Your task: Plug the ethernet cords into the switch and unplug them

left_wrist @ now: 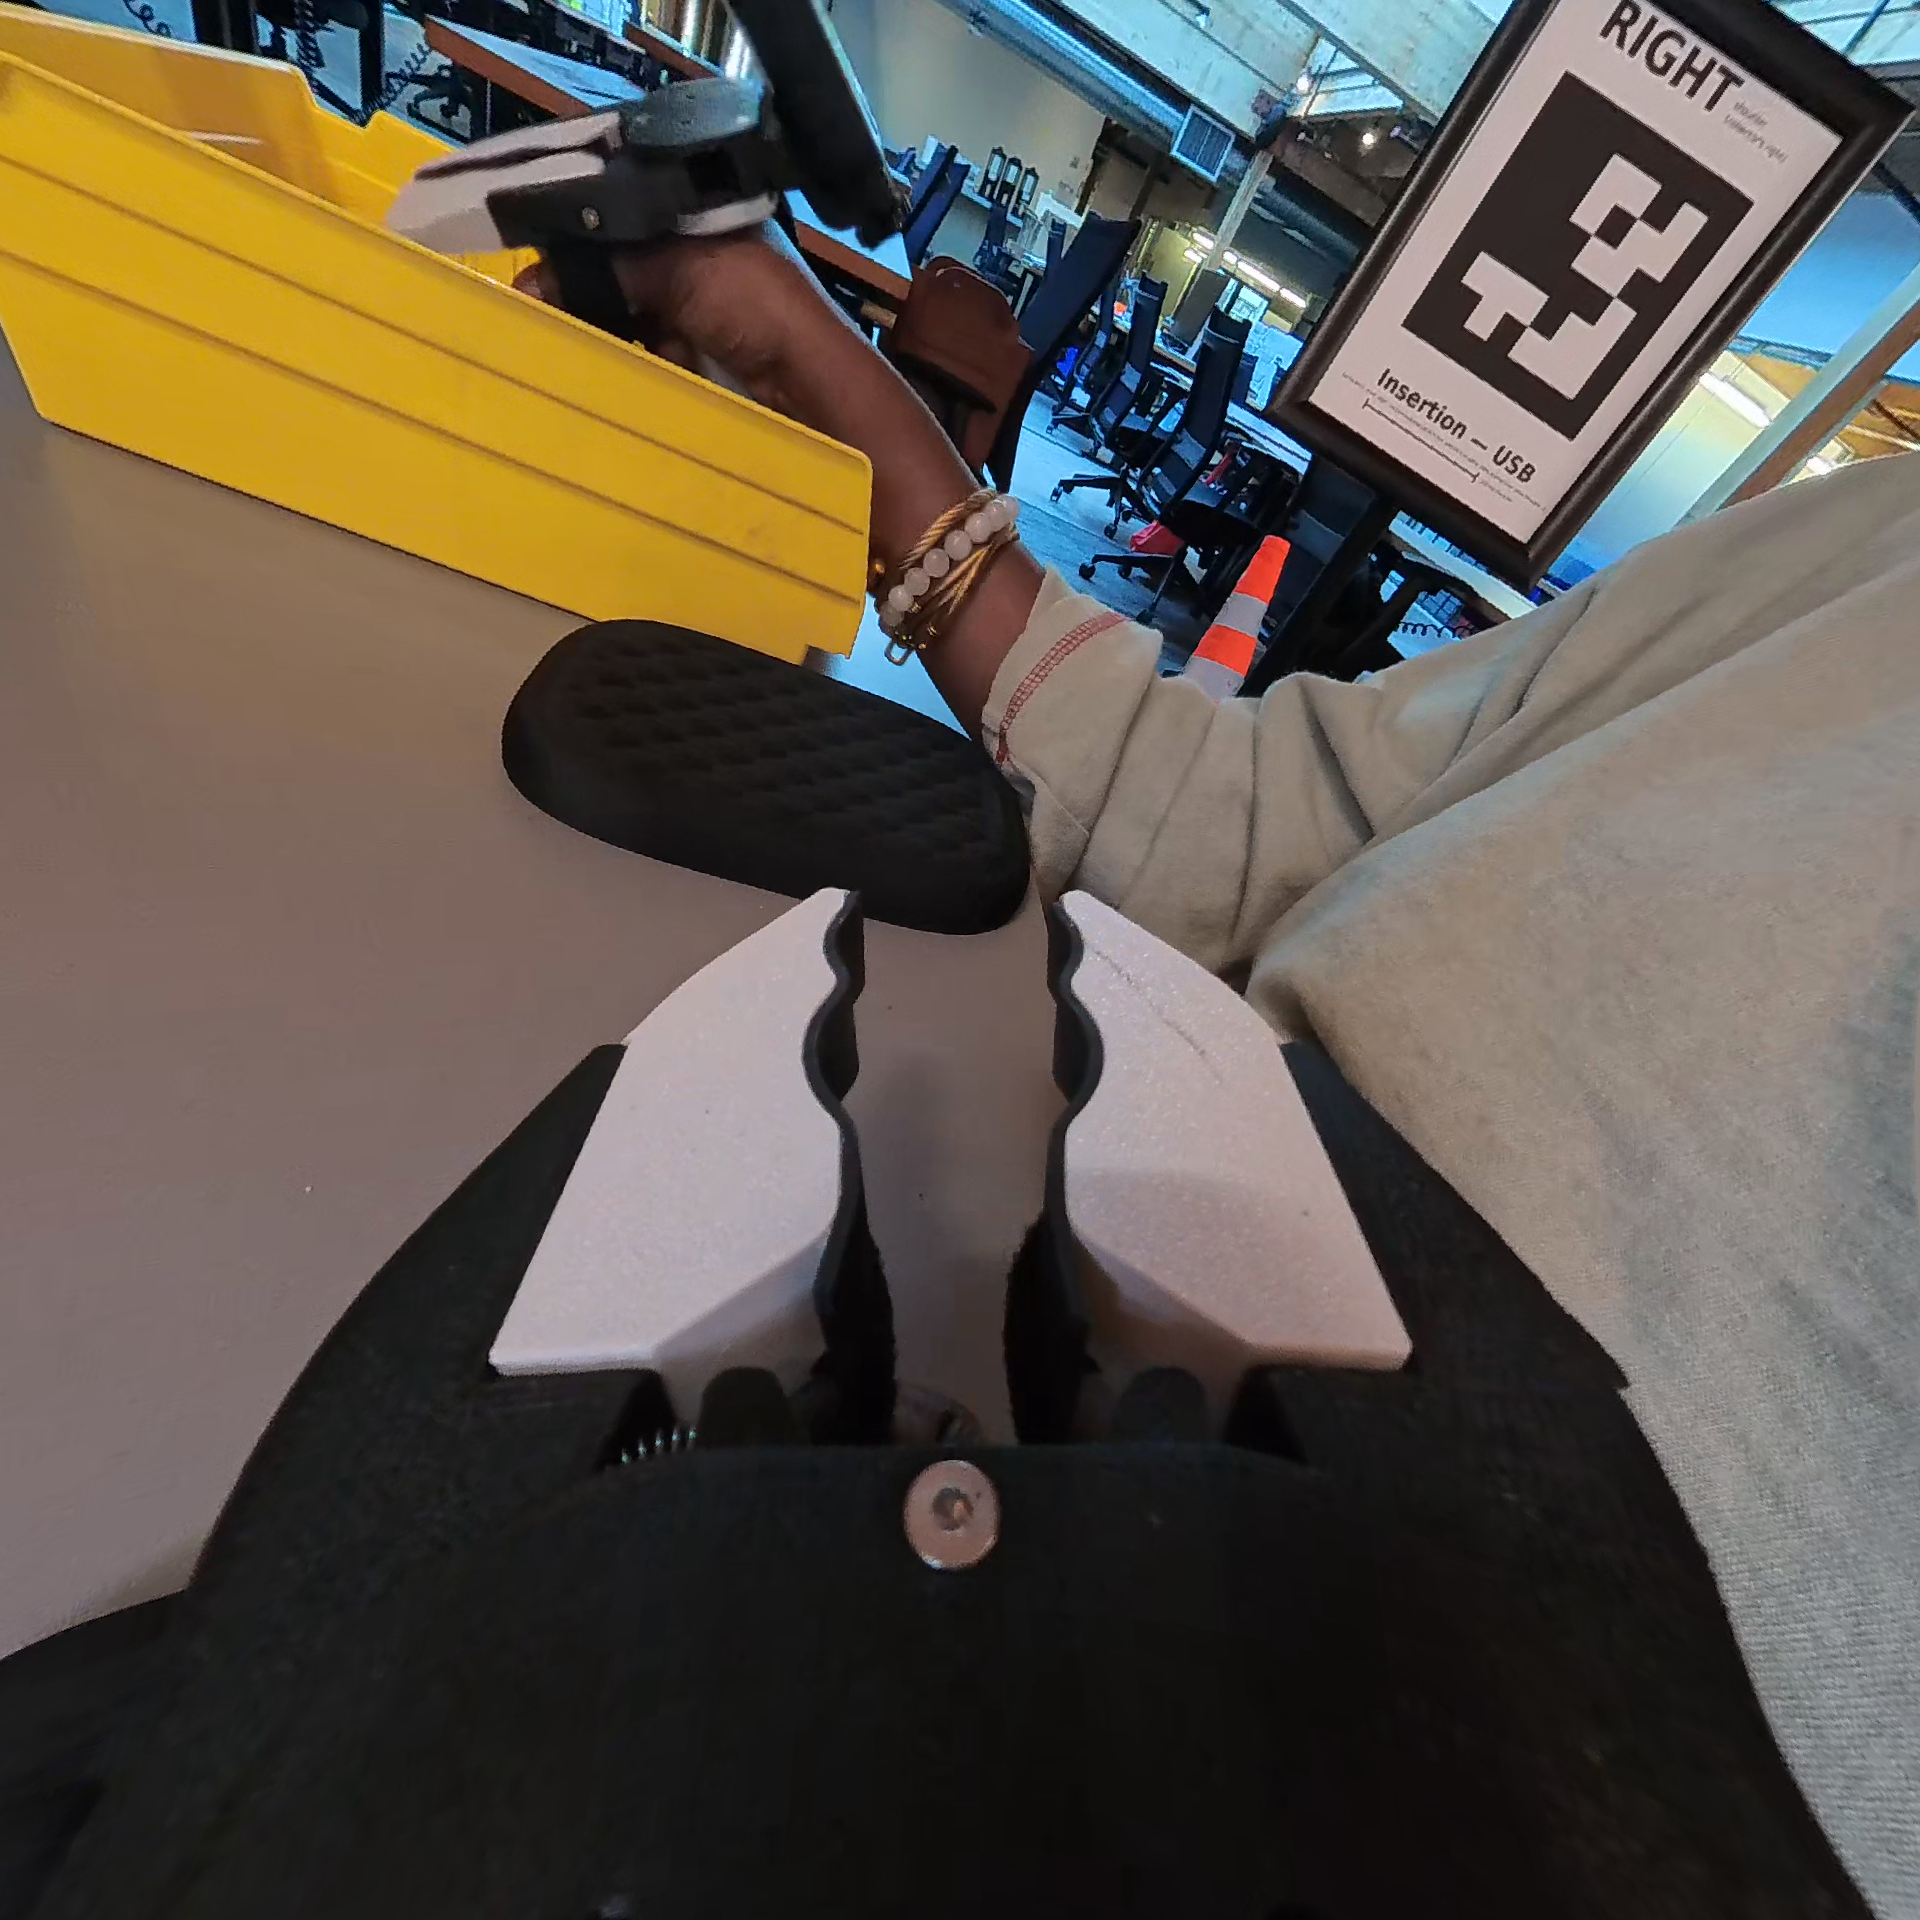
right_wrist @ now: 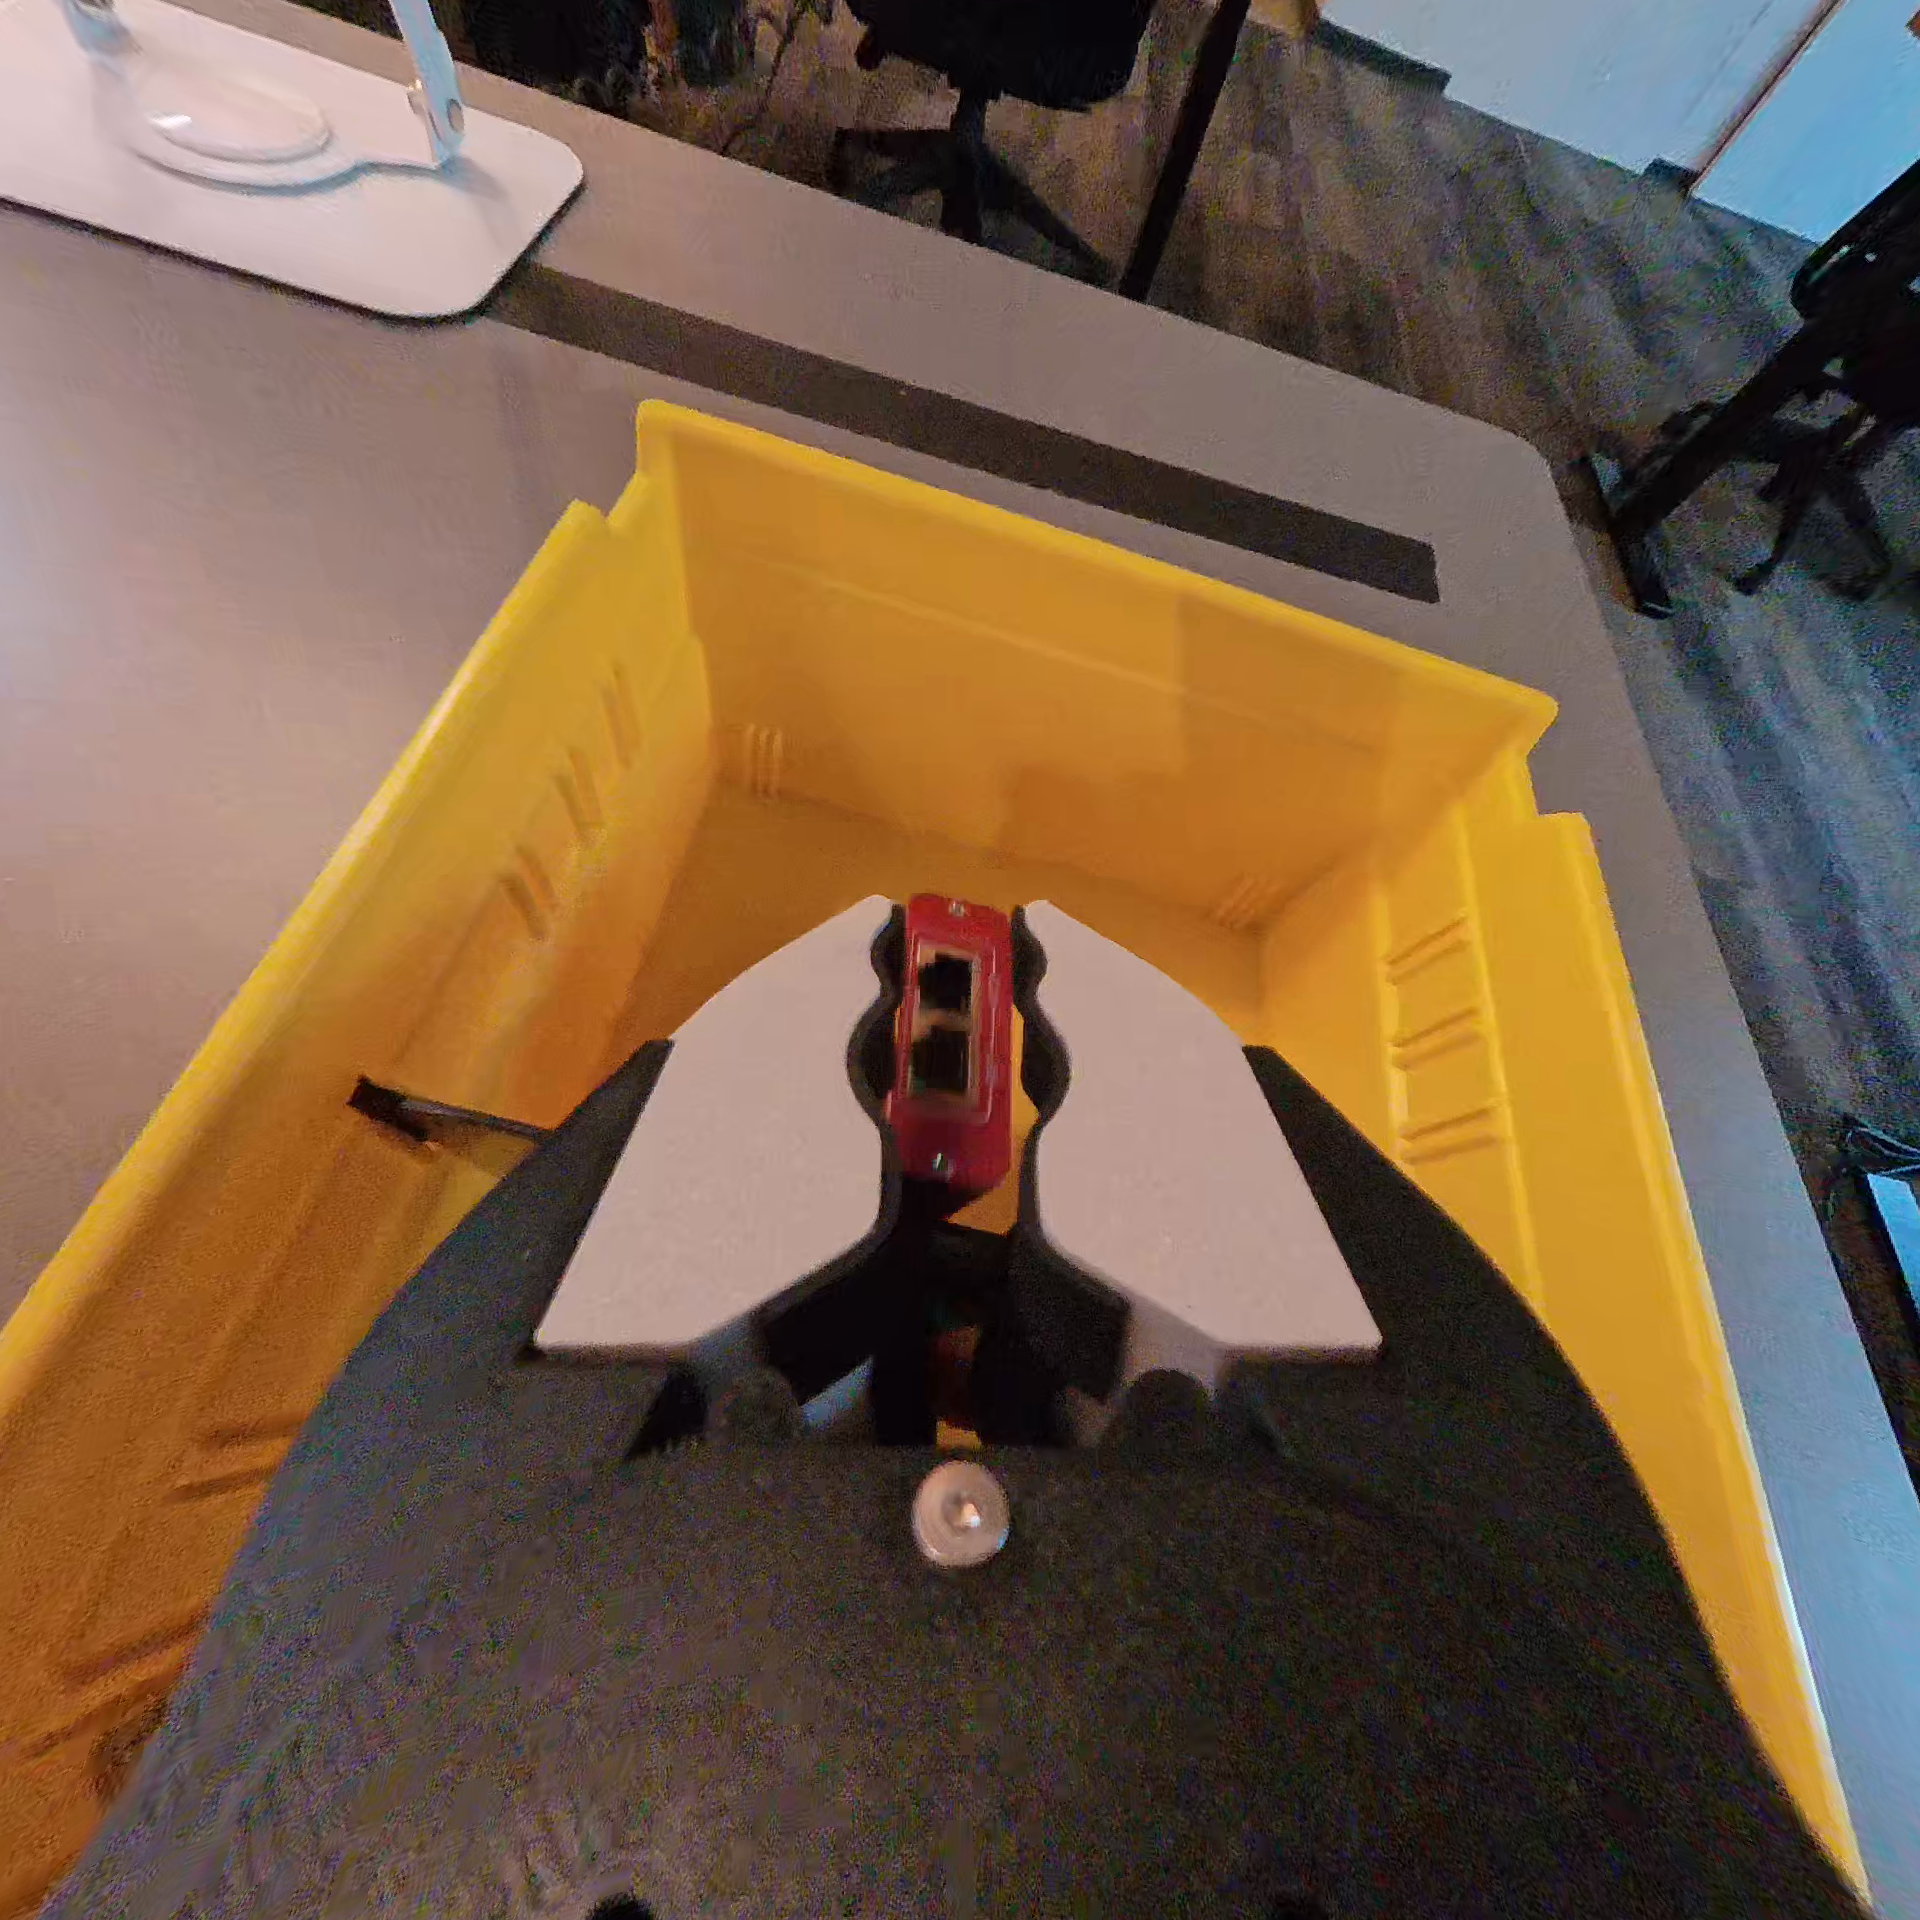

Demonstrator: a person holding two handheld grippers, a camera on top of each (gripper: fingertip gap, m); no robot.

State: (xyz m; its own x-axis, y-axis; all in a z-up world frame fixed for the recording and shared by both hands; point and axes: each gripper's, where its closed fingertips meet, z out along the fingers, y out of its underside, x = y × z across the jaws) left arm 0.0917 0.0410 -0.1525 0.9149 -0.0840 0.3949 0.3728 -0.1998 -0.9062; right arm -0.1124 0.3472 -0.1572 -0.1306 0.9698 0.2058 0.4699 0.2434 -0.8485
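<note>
While my right tongs point(right_wrist: 954, 914) hang over the yellow bin point(right_wrist: 1039, 665), their white fingers point(right_wrist: 748, 1143) are pinching a small red switch point(right_wrist: 951, 1039) between the wavy black pads. It sits upright in the grip, its two dark ports stacked one above the other and facing back toward the camera, held above the bin's floor near the far wall. A thin black piece point(right_wrist: 416, 1112) pokes in at the bin's left wall; I cannot tell what it is. Beyond the bin a dark strip point(right_wrist: 935, 416) crosses the grey table point(right_wrist: 260, 623), and a white stand base point(right_wrist: 312, 208) rests at the far left.

My left tongs point(left_wrist: 951, 914) are spread, with nothing between the fingers point(left_wrist: 707, 1143) but bare table point(left_wrist: 260, 935). Just past their tips lies a black textured pad point(left_wrist: 758, 769), and the bin point(left_wrist: 416, 416) stands farther off to the left. From this side I see my right hand point(left_wrist: 727, 312) gripping the other tongs point(left_wrist: 416, 208) above the bin's rim, bracelets point(left_wrist: 945, 561) on the wrist and a pale sleeve point(left_wrist: 1455, 831) filling the right. A framed marker sign point(left_wrist: 1579, 249) stands at the far right, with an orange cone point(left_wrist: 1242, 613) on the floor below it.
</note>
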